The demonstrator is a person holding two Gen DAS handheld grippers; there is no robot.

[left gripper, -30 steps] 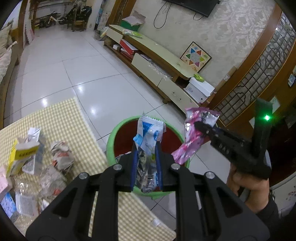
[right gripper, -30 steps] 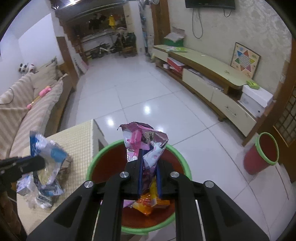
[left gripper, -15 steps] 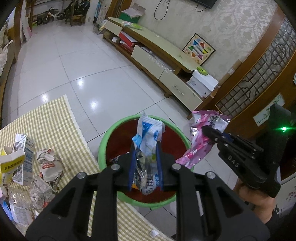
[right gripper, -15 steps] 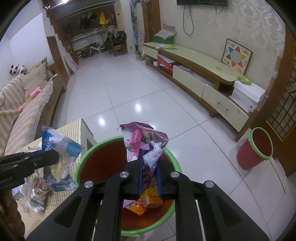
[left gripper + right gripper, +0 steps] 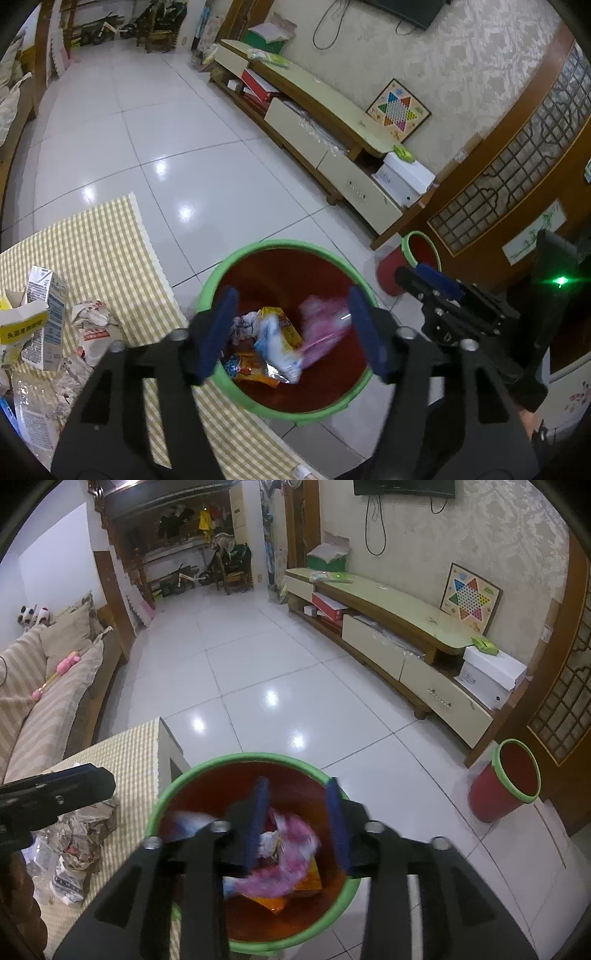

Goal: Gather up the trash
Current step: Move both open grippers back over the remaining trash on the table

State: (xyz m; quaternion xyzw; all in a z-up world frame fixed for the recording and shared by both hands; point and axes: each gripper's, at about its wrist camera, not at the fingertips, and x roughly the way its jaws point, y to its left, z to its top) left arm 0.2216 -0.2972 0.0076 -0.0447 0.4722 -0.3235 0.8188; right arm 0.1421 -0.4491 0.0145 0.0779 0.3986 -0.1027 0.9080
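Both tongs, the left gripper (image 5: 291, 332) and the right gripper (image 5: 297, 821), hang spread wide and empty over the green bin (image 5: 258, 246). A blurry pink wrapper (image 5: 325, 325), maybe falling, is inside it.

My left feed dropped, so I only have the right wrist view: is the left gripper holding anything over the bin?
Observer: No. In the left wrist view the left gripper is open, with nothing between its pads, above the green-rimmed bin.
Operator: There's a blue blur in the bin on my side. What is it?
Observer: A blue-and-white wrapper, lying inside next to the pink wrapper.
Operator: Is there any trash on the table beyond the crumpled paper I can see?
Observer: Yes. A torn yellow carton and a blue-and-white carton sit on the checked cloth.
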